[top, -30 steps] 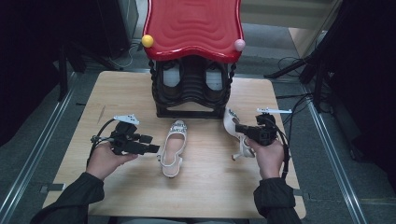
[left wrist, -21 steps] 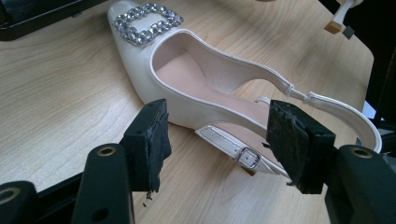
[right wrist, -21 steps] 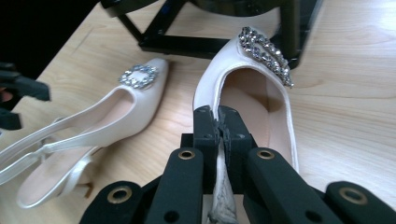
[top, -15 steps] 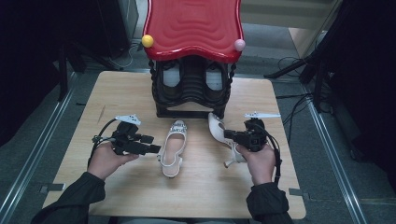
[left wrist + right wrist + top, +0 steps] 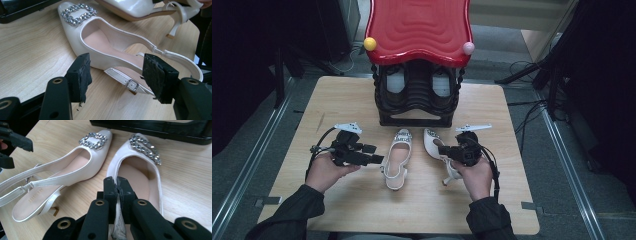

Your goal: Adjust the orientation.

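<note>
Two white slingback heels with rhinestone buckles are on the wooden table (image 5: 337, 95). The left shoe (image 5: 396, 159) (image 5: 100, 42) (image 5: 75, 170) lies flat, toe pointing toward the rack. My left gripper (image 5: 379, 159) (image 5: 120, 75) is open just left of it, its jaws standing wide at the strap buckle without pressing. My right gripper (image 5: 446, 151) (image 5: 117, 187) is shut on the side wall of the right shoe (image 5: 430, 141) (image 5: 140, 170) (image 5: 140, 10). That shoe is close beside the left one, its heel tip at the table.
A black shoe rack (image 5: 417, 100) with a red wavy top (image 5: 419, 30) stands at the table's far middle, with shoes stored inside. Its base edge (image 5: 150, 130) is just beyond both toes. Dark floor, cables and stands surround the table.
My right gripper has carried the right shoe leftward and a little lower, up beside the left shoe. The left gripper and left shoe have stayed put.
</note>
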`<action>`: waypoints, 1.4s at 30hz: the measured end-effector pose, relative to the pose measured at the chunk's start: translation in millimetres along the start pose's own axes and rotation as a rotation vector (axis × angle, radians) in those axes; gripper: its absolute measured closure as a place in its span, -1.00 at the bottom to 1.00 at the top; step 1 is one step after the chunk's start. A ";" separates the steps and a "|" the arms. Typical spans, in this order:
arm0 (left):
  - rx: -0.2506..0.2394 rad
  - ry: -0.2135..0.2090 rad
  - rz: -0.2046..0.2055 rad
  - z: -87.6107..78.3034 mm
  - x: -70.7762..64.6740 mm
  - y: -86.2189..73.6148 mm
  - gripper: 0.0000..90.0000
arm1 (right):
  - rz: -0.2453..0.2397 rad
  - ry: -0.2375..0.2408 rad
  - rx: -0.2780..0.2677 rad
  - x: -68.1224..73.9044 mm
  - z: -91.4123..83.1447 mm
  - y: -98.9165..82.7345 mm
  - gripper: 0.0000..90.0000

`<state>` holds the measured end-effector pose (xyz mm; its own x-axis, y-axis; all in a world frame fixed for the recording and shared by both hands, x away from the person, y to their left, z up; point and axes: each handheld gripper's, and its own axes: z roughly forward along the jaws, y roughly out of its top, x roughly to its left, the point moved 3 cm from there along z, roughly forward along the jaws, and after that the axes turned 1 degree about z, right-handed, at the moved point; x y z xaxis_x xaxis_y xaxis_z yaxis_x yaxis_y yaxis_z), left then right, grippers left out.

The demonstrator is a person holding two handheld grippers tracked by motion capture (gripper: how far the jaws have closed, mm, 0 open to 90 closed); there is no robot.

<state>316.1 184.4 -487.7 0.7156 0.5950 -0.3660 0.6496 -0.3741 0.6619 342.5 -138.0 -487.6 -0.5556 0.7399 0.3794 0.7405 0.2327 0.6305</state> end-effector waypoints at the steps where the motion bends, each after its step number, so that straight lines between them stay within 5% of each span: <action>1: 0.001 -0.005 0.000 -0.3 0.0 0.0 -0.10 | -0.003 0.004 0.004 1.8 2.0 -0.2 0.95; 9: -0.002 -0.020 -0.013 -0.7 -1.0 -2.2 -0.03 | -0.020 0.032 0.035 12.2 19.3 -2.1 0.95; 17: -0.041 -0.044 -0.022 -3.8 -5.7 -4.3 0.61 | -0.046 0.038 0.074 21.9 37.9 -3.3 0.95; 25: -0.020 -0.046 -0.015 -3.4 -5.2 -9.4 0.94 | -0.080 0.037 0.104 31.5 55.6 -5.2 0.95; 36: -0.009 -0.027 -0.028 0.7 -2.3 -12.6 0.98 | -0.089 0.049 0.105 41.5 63.6 -3.6 0.92; 42: 0.005 -0.007 -0.026 4.9 2.8 -13.2 0.96 | -0.093 0.093 0.068 40.1 54.3 1.2 0.62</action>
<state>310.7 187.5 -500.6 0.7000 0.5997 -0.3877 0.6695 -0.3621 0.6486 341.7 -73.8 -508.4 -0.6531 0.6521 0.3850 0.7064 0.3416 0.6199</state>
